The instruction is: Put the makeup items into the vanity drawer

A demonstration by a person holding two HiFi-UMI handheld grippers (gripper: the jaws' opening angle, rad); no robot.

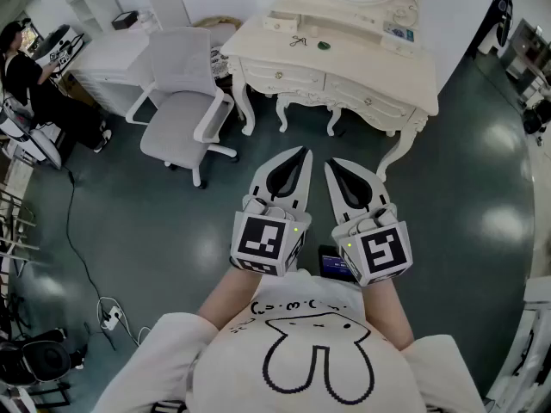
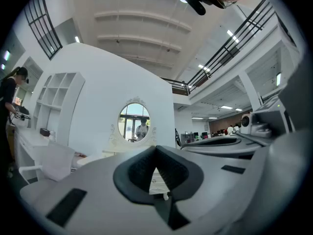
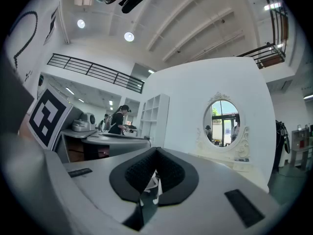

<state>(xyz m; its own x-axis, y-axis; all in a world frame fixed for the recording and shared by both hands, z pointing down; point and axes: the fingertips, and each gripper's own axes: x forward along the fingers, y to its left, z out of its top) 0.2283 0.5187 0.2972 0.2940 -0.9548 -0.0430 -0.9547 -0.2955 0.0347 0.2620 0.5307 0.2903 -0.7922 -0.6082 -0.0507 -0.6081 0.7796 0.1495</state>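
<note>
head view: steeply down, vanity ahead | gripper views: level, both facing mirror

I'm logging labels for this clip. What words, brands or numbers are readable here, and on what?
No readable text anywhere.
Cubes on the left gripper and right gripper: square code markers, no letters.
The shirt: drawing with tiny marks, illegible.
On the vanity, the small items: too small to read.
</note>
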